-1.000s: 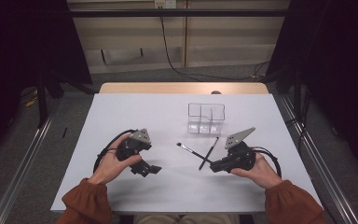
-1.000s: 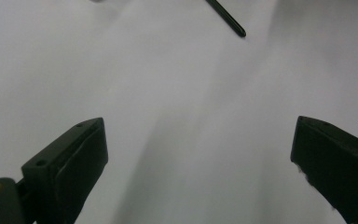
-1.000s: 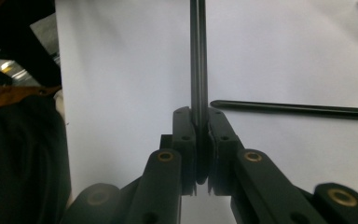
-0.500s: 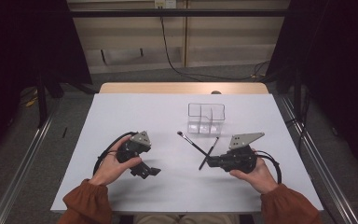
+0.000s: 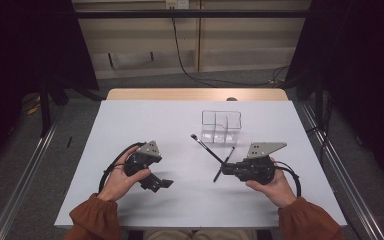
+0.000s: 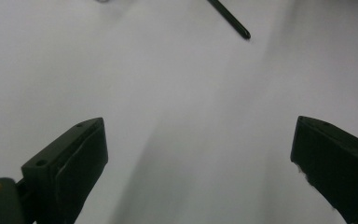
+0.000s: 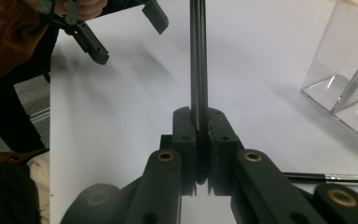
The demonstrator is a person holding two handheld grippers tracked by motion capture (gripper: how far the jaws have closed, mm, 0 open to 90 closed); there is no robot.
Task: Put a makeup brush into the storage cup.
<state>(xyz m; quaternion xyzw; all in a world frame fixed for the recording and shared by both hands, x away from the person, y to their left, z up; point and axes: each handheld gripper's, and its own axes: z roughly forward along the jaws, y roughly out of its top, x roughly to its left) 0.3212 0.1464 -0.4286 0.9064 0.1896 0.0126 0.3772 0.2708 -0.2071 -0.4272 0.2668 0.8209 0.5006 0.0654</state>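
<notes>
My right gripper (image 5: 224,167) lies level above the table's right half, pointing left, shut on a thin black brush (image 5: 208,149). The brush slants up from the jaws toward the far left. In the right gripper view the jaws (image 7: 199,114) pinch its dark shaft (image 7: 198,56), which runs straight up the picture. A second thin brush (image 5: 224,165) lies flat on the table just under that gripper; its handle (image 7: 328,177) shows beside the jaws. My left gripper (image 5: 161,185) rests at the front left, open (image 6: 200,140) with bare table between its fingers.
A clear plastic organiser (image 5: 221,125) with compartments stands behind the right gripper, and its wall (image 7: 349,79) is close on the right in the right gripper view. The white table top (image 5: 145,130) spreads left and back. Dark floor and metal rails surround the table.
The right gripper has shifted a little toward the front right and levelled out. The held brush's free end has swung up and toward the back. The left gripper has stayed put.
</notes>
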